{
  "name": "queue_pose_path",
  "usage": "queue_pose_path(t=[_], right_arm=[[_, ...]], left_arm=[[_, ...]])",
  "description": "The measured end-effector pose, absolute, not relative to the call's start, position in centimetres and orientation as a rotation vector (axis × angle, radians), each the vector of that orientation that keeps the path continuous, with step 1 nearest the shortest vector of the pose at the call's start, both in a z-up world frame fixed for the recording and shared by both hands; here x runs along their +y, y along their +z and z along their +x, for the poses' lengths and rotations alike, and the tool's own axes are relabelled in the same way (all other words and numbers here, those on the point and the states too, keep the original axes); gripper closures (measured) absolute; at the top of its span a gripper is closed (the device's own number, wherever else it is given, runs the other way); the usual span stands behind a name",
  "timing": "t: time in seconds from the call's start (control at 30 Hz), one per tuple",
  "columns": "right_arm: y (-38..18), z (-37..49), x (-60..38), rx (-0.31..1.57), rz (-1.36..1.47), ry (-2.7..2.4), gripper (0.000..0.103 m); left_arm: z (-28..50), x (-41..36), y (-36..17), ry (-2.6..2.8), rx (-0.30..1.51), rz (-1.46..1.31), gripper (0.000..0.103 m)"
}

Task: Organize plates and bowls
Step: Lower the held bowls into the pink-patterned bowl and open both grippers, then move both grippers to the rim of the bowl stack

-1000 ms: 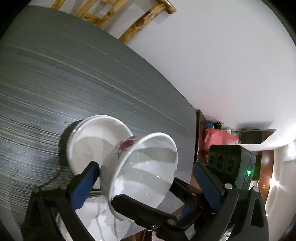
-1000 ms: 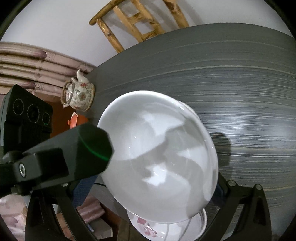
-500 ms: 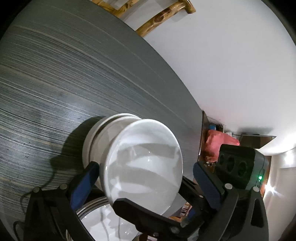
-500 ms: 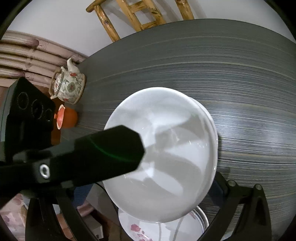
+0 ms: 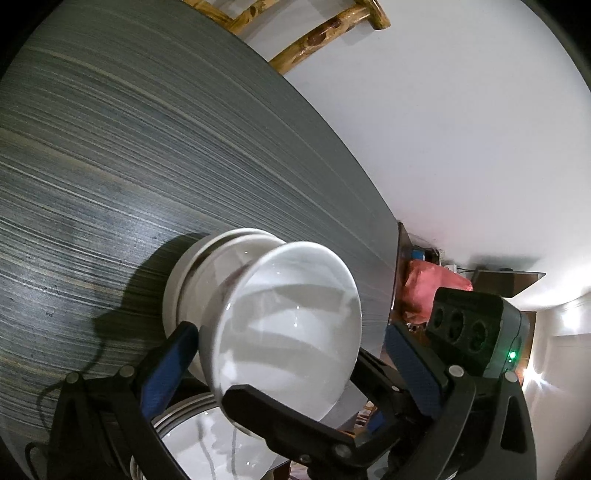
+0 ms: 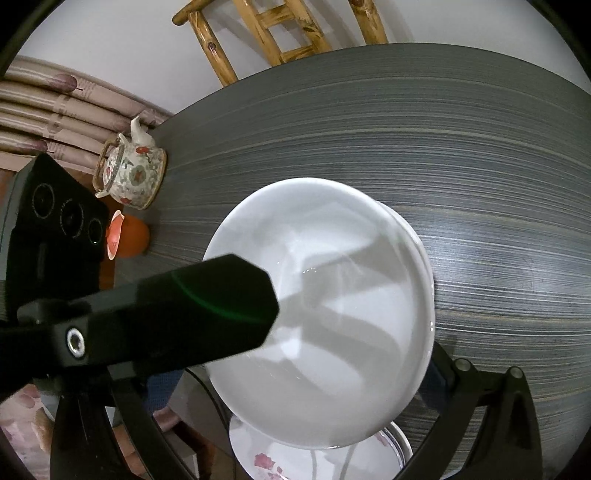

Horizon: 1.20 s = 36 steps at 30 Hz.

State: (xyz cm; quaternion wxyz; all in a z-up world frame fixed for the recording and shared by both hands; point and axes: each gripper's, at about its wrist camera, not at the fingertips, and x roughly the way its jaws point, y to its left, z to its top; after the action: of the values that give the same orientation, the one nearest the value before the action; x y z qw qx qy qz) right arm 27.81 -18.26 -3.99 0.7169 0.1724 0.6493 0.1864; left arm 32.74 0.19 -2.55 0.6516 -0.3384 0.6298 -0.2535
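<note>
The left claw (image 5: 290,332) is staying wide open. Its two blue pads (image 5: 166,369) are standing one on each side of a shiny round white bowl (image 5: 288,325). The left pad is sitting just beside the bowl's edge, and the other pad is keeping apart from it.

The bowl is tipping toward the claw, with its open side facing the camera. It is leaning into a second white bowl (image 5: 184,273) behind it, and that one is resting on the grey stripy table (image 5: 147,147). A dark red mark is showing where the two bowls meet, too blurry to make out.

The right claw (image 6: 299,373) is reaching around the same white bowl (image 6: 332,314). Its right pad is sitting right at the bowl's rim. Its left pad is hiding behind a black finger (image 6: 166,314) of the other claw, so I cannot tell if this claw is squeezing or letting go.

Under both claws, a white plate with red flowers (image 6: 266,461) is lying close by. Far off to the right claw's left, a flowery teapot (image 6: 129,173) and a small orange cup (image 6: 129,236) are sitting at the table's edge. A wooden chair (image 6: 280,33) is standing beyond the table. A green light is glowing on a black box (image 5: 476,325) to the left claw's right.
</note>
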Motion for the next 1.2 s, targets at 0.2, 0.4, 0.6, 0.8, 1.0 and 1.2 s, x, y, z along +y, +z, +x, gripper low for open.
queue_pose_path(t=[0.2,0.4,0.6,0.8,1.0,1.2], right_arm=[[-4.1,27.7,-18.0,1.426,0.385,0.405,0.0],[-3.9,27.7,-18.0,1.435,0.379,0.396,0.0],[-3.8,27.6,-17.7,1.446,0.369,0.394,0.0],[-3.5,27.6,-18.2,1.452,0.373,0.405,0.0],[-3.4,27.1,-19.3,1.444,0.377,0.392,0.0],[-3.6,25.9,-21.1,1.441,0.412,0.376,0.0]], left_arm=[[32.6,0.5,-2.7,-0.57,1.425,-0.796,0.0],[32.4,1.1,-3.0,-0.566,1.427,-0.821,0.0],[32.2,1.6,-3.1,-0.56,1.426,-0.844,0.0],[32.3,2.9,-3.3,-0.548,1.41,-0.851,0.0],[32.0,3.3,-3.2,-0.569,1.404,-0.867,0.0],[31.4,3.4,-1.4,-0.562,1.368,-0.813,0.0]])
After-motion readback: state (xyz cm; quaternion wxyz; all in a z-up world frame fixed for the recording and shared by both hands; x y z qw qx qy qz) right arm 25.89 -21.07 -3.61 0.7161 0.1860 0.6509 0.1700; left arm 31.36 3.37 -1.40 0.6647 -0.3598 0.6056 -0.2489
